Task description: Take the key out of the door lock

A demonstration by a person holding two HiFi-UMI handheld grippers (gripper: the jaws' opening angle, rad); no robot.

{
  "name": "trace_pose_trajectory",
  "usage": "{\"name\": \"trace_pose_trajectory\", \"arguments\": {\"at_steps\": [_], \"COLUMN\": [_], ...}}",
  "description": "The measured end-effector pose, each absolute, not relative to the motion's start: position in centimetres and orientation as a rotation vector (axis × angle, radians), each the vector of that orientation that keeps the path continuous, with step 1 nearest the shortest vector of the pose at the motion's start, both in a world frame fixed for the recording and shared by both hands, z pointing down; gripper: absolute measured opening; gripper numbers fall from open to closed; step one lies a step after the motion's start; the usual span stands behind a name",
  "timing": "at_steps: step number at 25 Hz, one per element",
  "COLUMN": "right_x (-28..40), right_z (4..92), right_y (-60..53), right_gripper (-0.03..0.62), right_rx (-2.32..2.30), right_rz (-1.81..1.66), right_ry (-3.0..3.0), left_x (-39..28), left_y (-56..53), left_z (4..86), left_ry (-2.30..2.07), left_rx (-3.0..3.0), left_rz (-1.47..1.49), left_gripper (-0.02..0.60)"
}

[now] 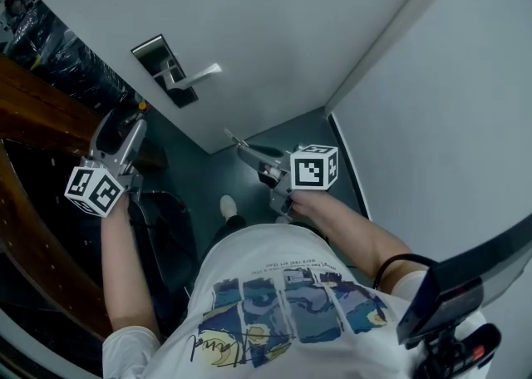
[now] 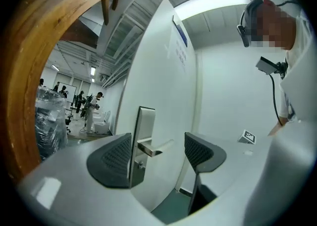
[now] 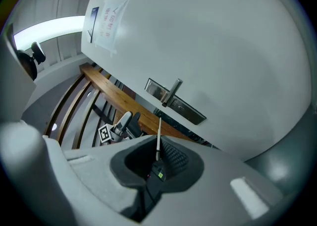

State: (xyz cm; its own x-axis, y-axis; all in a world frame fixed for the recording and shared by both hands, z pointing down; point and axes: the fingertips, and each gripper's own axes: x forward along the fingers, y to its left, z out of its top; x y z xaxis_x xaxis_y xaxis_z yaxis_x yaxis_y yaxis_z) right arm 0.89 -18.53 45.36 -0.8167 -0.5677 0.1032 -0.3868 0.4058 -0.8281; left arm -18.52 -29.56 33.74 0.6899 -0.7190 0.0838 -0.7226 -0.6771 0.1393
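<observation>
Key (image 3: pixel 158 140) clamped between shut jaws of right gripper (image 3: pixel 156 161), clear of door lock (image 1: pixel 166 70); left gripper (image 2: pixel 156 153), jaws apart and empty, faces the lock.

Right hand-held gripper (image 1: pixel 245 150) grips key (image 1: pixel 230 136), well apart from door lock (image 1: pixel 166 71).

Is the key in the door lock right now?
No: the thin silver metal key is pinched in the right hand-held gripper, clear of the silver door lock plate.
</observation>
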Motion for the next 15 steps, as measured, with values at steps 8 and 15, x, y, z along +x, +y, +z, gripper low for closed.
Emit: {"name": "trace_pose_trajectory", "arguments": {"at_steps": [8, 15], "right_x": [5.8, 7.8], "right_z": [43.5, 42.4], "right_y": [-11.8, -6.7], "right_gripper": [0.023, 0.023], "right_rx": [-0.823, -0.789], "right_rz": [-1.152, -1.010], "right_ry": [2.745, 2.893], "left_x": [-12.8, -8.5], "left_y": [-15.7, -3.9], "left_z": [35.7, 36.7], "left_ry": [-1.214, -1.180], "left_rx": [2.691, 2.604], "left_rz": [0.116, 0.155], "left_gripper": [0.319, 0.313]}}
